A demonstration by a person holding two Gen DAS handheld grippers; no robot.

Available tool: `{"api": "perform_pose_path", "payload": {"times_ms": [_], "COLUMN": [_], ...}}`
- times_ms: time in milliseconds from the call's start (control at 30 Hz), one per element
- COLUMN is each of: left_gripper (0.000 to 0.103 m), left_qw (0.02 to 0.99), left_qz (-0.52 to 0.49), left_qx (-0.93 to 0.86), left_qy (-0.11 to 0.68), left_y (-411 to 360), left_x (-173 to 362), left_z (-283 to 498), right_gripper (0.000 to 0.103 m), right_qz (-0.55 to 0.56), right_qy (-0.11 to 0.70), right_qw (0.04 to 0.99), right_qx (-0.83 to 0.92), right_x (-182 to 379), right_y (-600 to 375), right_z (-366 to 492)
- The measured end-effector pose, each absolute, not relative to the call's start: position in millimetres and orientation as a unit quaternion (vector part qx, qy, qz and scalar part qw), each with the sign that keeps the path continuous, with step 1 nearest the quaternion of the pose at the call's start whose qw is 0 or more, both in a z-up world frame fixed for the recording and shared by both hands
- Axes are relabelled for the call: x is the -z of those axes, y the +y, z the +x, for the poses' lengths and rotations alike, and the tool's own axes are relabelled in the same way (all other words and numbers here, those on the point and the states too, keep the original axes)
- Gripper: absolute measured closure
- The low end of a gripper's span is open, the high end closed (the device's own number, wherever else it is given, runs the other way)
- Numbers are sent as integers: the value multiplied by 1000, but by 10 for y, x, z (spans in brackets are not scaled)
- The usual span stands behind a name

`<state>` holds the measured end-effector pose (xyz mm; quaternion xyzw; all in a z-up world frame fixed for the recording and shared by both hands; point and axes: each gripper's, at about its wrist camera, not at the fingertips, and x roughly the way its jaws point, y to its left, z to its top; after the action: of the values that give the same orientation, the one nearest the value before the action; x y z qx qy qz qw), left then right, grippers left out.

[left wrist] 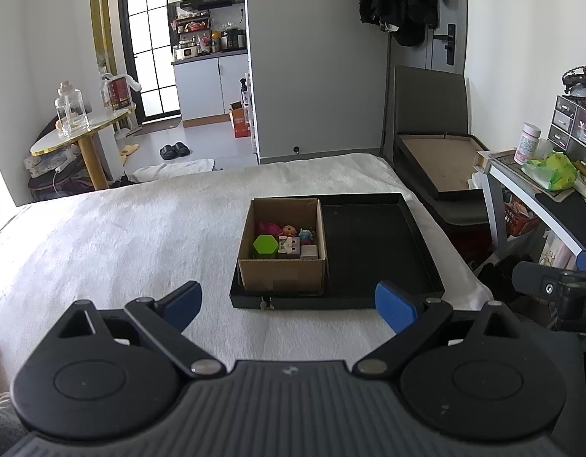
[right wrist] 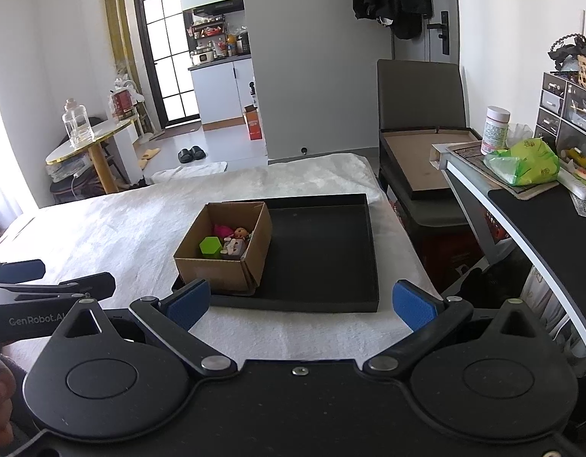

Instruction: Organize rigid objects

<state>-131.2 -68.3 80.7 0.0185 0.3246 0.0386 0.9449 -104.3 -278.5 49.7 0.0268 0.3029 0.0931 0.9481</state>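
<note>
The left gripper (left wrist: 289,306) has a ribbed grey body, black linkage arms with silver pivot pins and blue fingertip pads (left wrist: 395,306). The right gripper (right wrist: 299,304) has a smooth black body; "GenRobot.AI" is printed in white on the left one's side.

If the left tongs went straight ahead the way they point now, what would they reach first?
Probably the near rim of the black tray, then the cardboard box standing in its left part. The left tongs are open and hold nothing; only white bedding lies between. Depth is uncertain.
</note>
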Motion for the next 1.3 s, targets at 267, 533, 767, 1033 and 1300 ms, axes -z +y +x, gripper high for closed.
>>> {"api": "perform_pose_path", "payload": {"times_ms": [267, 533, 767, 1033, 1300], "left_gripper": [6, 6, 5, 5, 5], "left_qw": [944, 944, 943, 943, 945], "left_qz": [15, 11, 10, 11, 3], "left_qx": [-38, -38, -38, -37, -36], "left_qy": [326, 328, 329, 331, 326], "left_y": [-674, -648, -650, -647, -624], "left_x": [-814, -798, -799, -787, -804], "left_z": [-1300, -1306, -1301, -1294, -1312], "right_gripper": [0, 0, 0, 0, 0], "right_qz": [27, 26, 27, 21, 21], "right_qy": [302, 301, 300, 303, 303], "right_qw": [948, 949, 949, 947, 947], "right_qx": [-94, -95, -96, -104, -103], "right_x": [-499, -512, -519, -554, -546], "right_y": [-2778, -2764, -2751, -2710, -2725], "right_z": [-1041, -1038, -1044, -1045, -1052]}}
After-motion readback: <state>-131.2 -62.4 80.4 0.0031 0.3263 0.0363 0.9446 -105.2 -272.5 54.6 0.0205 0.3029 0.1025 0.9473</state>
